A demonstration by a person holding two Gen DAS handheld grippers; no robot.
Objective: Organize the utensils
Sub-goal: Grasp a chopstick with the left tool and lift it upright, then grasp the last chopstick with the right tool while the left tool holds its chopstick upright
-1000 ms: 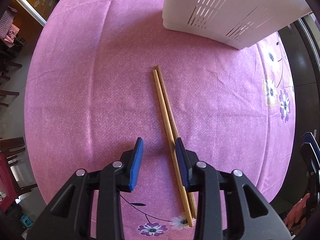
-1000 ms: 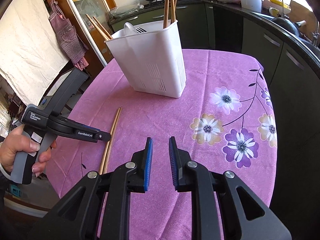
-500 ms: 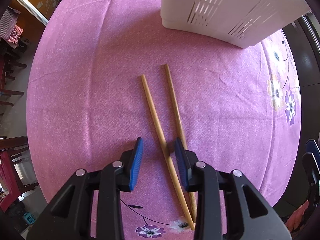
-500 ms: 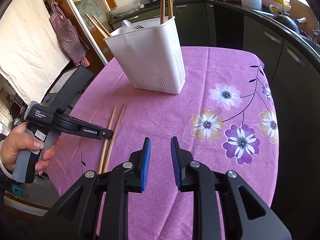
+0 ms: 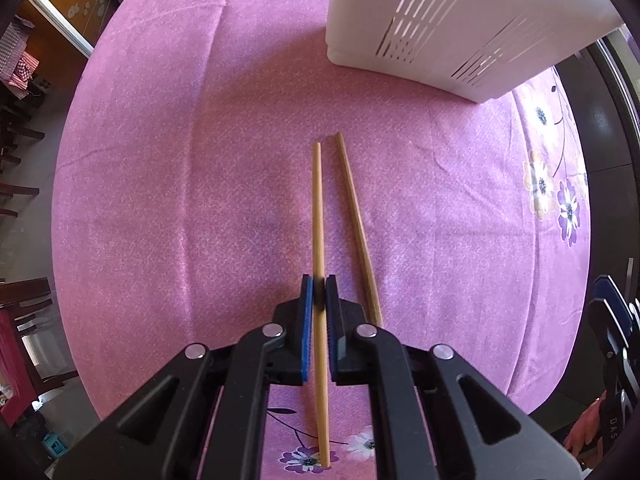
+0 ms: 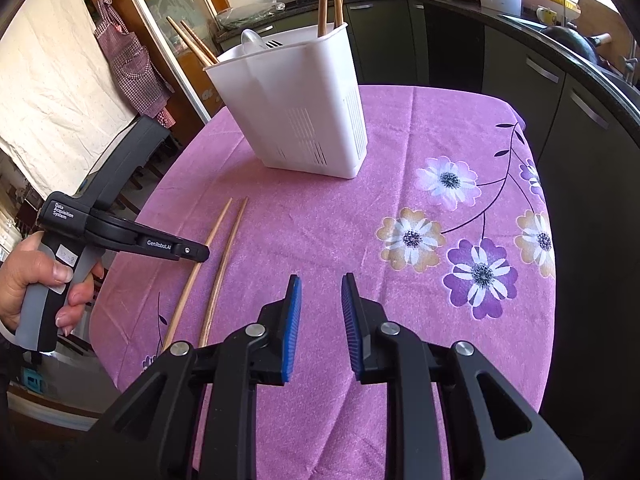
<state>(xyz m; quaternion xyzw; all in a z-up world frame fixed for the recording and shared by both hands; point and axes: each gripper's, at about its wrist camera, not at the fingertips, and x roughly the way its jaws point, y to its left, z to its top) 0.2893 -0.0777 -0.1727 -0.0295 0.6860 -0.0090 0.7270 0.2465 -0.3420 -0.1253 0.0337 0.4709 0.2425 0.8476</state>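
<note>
Two wooden chopsticks lie side by side on the pink flowered tablecloth. My left gripper points straight down and is shut on the left chopstick near its middle. The right chopstick lies loose beside it. In the right wrist view a hand holds the left gripper over the left chopstick, next to the loose chopstick. The white slotted utensil holder stands behind them with several chopsticks and a spoon in it. My right gripper hangs open over the cloth, holding nothing.
The holder's base sits at the far right of the left wrist view. The table's rounded edge drops off at the left near dark chairs. A dark kitchen counter runs behind and to the right of the table.
The left gripper's jaws have closed on the left chopstick, which earlier lay loose between them. The two chopsticks were pushed apart, then drawn closer. The right gripper has not moved.
</note>
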